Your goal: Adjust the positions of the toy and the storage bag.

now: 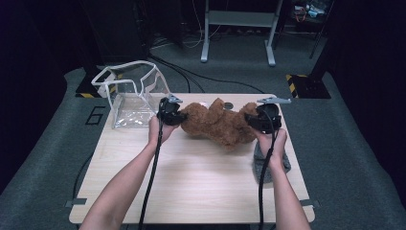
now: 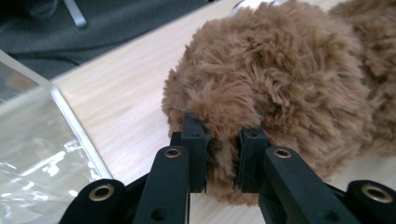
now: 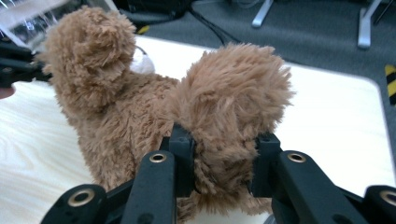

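Both grippers, left gripper [image 1: 178, 116] and right gripper [image 1: 252, 120], clamp opposite ends of the brown plush bear [image 1: 218, 122], likely to carry it into the clear bag [image 1: 130, 93].

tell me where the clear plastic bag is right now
In the high view the clear plastic bag stands open at the table's far left corner, just left of the left gripper, which is clamped on the brown plush toy.
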`<state>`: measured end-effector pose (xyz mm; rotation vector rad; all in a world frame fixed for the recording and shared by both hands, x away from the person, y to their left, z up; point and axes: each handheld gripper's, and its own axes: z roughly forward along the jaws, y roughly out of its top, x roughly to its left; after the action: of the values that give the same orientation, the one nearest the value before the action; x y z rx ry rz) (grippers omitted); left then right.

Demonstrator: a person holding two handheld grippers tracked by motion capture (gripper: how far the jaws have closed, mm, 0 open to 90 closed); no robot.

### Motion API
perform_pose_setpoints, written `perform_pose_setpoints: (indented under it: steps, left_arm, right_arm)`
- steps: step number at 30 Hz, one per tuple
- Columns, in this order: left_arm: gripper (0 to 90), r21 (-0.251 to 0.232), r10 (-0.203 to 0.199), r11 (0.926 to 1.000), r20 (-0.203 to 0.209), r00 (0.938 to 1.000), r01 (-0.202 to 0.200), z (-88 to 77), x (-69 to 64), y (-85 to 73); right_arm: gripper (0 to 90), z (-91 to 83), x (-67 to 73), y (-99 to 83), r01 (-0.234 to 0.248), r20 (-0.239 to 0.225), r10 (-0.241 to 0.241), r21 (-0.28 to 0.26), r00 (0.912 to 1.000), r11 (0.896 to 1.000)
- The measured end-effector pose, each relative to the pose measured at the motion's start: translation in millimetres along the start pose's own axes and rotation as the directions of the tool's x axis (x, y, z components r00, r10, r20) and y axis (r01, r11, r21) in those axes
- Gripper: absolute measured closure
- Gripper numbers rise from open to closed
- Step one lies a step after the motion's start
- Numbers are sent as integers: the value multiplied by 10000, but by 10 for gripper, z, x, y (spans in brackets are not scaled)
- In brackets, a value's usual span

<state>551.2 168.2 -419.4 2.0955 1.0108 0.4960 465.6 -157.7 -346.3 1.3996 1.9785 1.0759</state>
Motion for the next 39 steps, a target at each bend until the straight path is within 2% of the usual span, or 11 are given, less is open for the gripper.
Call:
perform_pose_setpoints:
  steps: [1, 3, 7, 10, 13, 21, 27, 32, 35, 36, 39]
  left_arm:
    - [754, 347, -33, 9994, -14, 10000, 33, 56, 9, -35]
    - [709, 526, -278, 9982, 120, 9995, 272, 108, 17, -109]
    - [562, 474, -759, 9961, 362, 9965, 741, 74, 4, -209]
    - [417, 272, -820, 9964, 523, 9953, 807, -36, -43, -231]
    - [339, 170, -768, 9970, 711, 9945, 758, -146, -124, -228]
    - [264, -6, -478, 9988, 1338, 9899, 484, -308, -419, -314]
    - [238, -625, 8, 9980, 1969, 9804, 117, -414, -759, -205]
    - [221, -885, 627, 9950, 1853, 9807, -469, -378, -989, 15]
    - [233, -818, 588, 9957, 1859, 9808, -442, -291, -1037, 93]
    - [255, -842, 604, 9954, 1811, 9816, -457, -255, -1053, 107]
    - [499, -951, 557, 9948, 2017, 9779, -370, -211, -1043, 86]
  right_arm:
    - [688, 28, 28, -40, -29, 54, 28, 106, 10000, 9999]
    - [688, 99, 81, -140, 18, 110, -21, 346, 9999, 9994]
    - [688, 146, 105, -263, -58, 178, 48, 533, 9998, 9986]
    - [687, 145, 79, -308, -181, 159, 171, 610, 9997, 9980]
    - [684, 156, 87, -358, -207, 85, 201, 753, 9998, 9969]
    - [672, 170, 101, -478, -54, -120, 67, 1060, 9999, 9943]
    - [661, 146, 160, -491, 200, -17, -199, 1251, 9998, 9919]
    - [655, 147, 183, -496, 409, -32, -408, 1343, 9992, 9901]
    - [652, 155, 191, -502, 412, -10, -415, 1431, 9991, 9889]
    - [650, 155, 192, -504, 412, -10, -415, 1448, 9991, 9886]
    - [634, 141, 189, -516, 412, -60, -408, 1539, 9992, 9872]
